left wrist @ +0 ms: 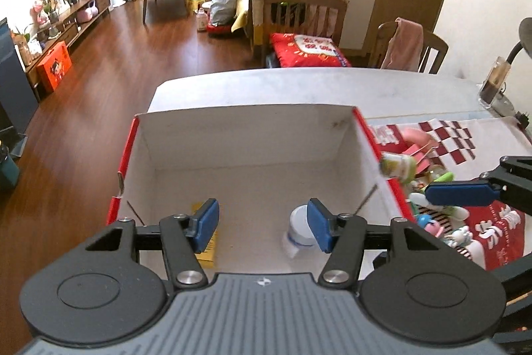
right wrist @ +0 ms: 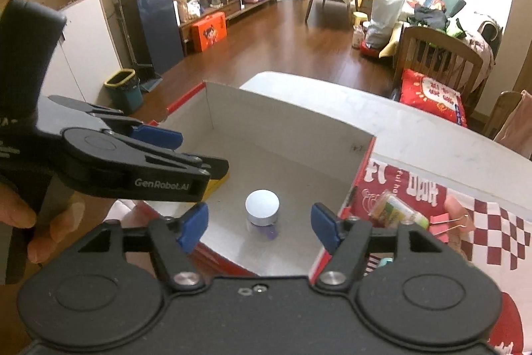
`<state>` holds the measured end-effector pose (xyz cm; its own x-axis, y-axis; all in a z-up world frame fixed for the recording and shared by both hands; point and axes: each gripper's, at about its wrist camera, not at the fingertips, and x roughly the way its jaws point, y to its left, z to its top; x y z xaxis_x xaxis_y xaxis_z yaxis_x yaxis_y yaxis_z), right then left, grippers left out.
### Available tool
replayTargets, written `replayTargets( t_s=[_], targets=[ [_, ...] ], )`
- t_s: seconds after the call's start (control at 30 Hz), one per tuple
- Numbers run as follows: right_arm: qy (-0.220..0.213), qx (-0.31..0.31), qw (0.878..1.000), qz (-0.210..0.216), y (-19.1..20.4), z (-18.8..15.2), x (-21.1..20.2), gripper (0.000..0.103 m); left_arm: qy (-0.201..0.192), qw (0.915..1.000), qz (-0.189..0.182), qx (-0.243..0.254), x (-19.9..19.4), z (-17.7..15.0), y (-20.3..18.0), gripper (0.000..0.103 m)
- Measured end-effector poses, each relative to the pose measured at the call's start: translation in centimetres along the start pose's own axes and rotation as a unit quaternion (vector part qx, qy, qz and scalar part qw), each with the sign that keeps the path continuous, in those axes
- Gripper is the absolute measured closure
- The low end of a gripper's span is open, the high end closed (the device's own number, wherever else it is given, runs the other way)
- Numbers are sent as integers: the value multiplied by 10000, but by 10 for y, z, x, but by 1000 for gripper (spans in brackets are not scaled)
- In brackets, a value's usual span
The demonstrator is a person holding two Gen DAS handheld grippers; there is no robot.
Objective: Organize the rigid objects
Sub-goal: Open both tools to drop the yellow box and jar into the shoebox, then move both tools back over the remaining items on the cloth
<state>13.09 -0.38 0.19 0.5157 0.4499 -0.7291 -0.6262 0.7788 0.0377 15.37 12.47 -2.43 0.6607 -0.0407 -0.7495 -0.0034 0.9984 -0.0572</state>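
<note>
A white cardboard box (left wrist: 246,135) with red outer walls stands on the table; it also shows in the right wrist view (right wrist: 286,118). Inside it lie a silver-capped jar (right wrist: 262,208), also seen in the left wrist view (left wrist: 299,227), and a yellow flat object (left wrist: 207,243). My left gripper (left wrist: 262,223) hangs open and empty over the box's near side. My right gripper (right wrist: 259,227) is open and empty above the jar. A small green-labelled bottle (right wrist: 394,211) lies just outside the box's right wall, also in the left wrist view (left wrist: 397,167).
To the right of the box a red-and-white cloth (left wrist: 492,232) holds several small toys (left wrist: 435,218) and a pink binder clip (right wrist: 452,222). A glass (left wrist: 495,82) stands at the table's far right. A chair (left wrist: 409,47) stands behind the table.
</note>
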Motion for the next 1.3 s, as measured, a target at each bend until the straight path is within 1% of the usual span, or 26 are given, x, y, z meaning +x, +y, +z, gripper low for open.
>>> replayTargets(
  t_s=[0.07,0.1,0.13,0.3,0.4,0.53,0.6,0.7,0.8,0.83,1.03,1.2,1.3],
  targets=[
    [-85,31,10000,14,-4,-5,-10,28,-58,10000,-1,-13,-5,0,-8,42],
    [-119,67,9999,43,-7,-7,-15,24,-89,10000,2,-28,-8,-1,-13,36],
    [-169,98,9998,75,-11,-10,-21,22,-128,9999,15,-51,-13,-3,-17,34],
    [-399,179,9990,105,-32,-29,-49,15,-279,9996,-18,-73,-27,-4,-40,33],
    [-458,263,9986,88,-46,-39,-61,13,-333,9994,-81,-98,-32,-7,-58,28],
    [-561,306,9980,35,-63,-51,-75,9,-395,9991,-142,-46,-37,-14,-78,27],
    [-583,348,9977,33,-73,-56,-81,5,-423,9990,-167,-24,-37,-17,-90,27],
    [-639,385,9972,-9,-89,-65,-89,2,-441,9987,-230,-63,-38,-21,-103,22],
    [-667,413,9969,-75,-105,-76,-96,1,-473,9985,-241,-106,-39,-25,-114,21],
    [-673,431,9968,-91,-110,-79,-97,0,-478,9985,-224,-108,-39,-26,-118,19],
    [-677,408,9967,-195,-142,-98,-104,0,-422,9991,-68,-71,-29,-35,-144,19],
    [-632,461,9963,-345,-170,-111,-99,0,-398,9991,-125,-52,-16,-49,-173,19],
    [-534,494,9965,-421,-184,-116,-90,0,-302,9995,-122,-4,-4,-57,-191,19]
  ],
)
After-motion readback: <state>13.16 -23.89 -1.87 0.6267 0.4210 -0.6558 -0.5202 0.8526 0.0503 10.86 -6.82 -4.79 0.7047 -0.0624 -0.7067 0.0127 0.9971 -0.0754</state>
